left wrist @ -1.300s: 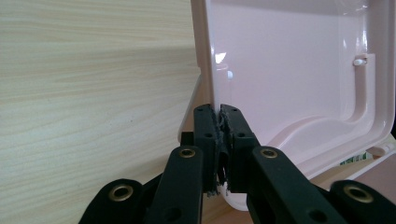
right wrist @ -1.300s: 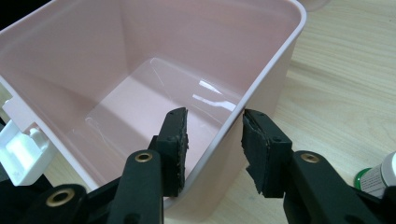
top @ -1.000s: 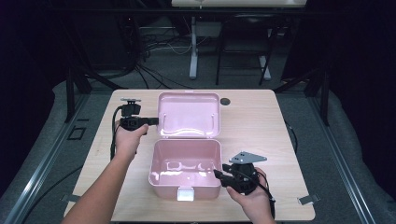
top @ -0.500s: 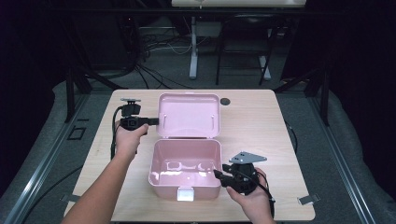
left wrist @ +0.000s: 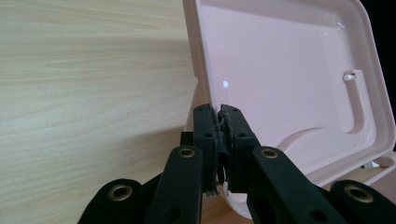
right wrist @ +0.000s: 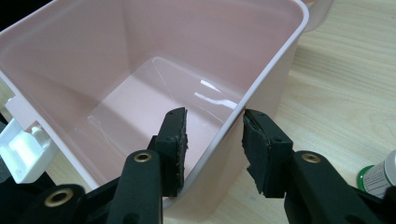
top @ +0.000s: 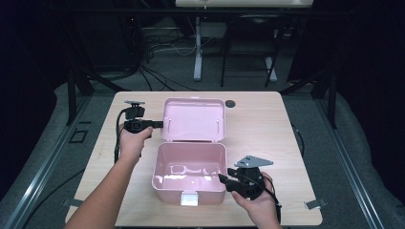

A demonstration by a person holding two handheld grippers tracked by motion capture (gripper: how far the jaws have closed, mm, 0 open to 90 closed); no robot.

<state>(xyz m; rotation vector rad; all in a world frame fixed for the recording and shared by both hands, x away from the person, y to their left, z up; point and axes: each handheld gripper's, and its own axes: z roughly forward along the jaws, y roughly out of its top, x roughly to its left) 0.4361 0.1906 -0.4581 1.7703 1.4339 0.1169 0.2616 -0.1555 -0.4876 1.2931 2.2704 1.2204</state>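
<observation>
The left tongs (left wrist: 219, 140) are clenched on the side edge of the raised lid (top: 193, 119), holding it upright. The right tongs (right wrist: 212, 149) stand released, straddling the right wall of the pink box (top: 189, 174), one pad inside, one outside, neither pressing. The box sits mid-worktop (top: 267, 119), its cavity bare, so closing the lid means swinging it forward and down.

Right gripper (right wrist: 212, 149) straddles the pink box's (right wrist: 140, 70) wall, 1 jaw inside, 1 outside, pads clear. White latch (right wrist: 23, 149) at 9 o'clock, bottle (right wrist: 380, 177) at 4.
</observation>
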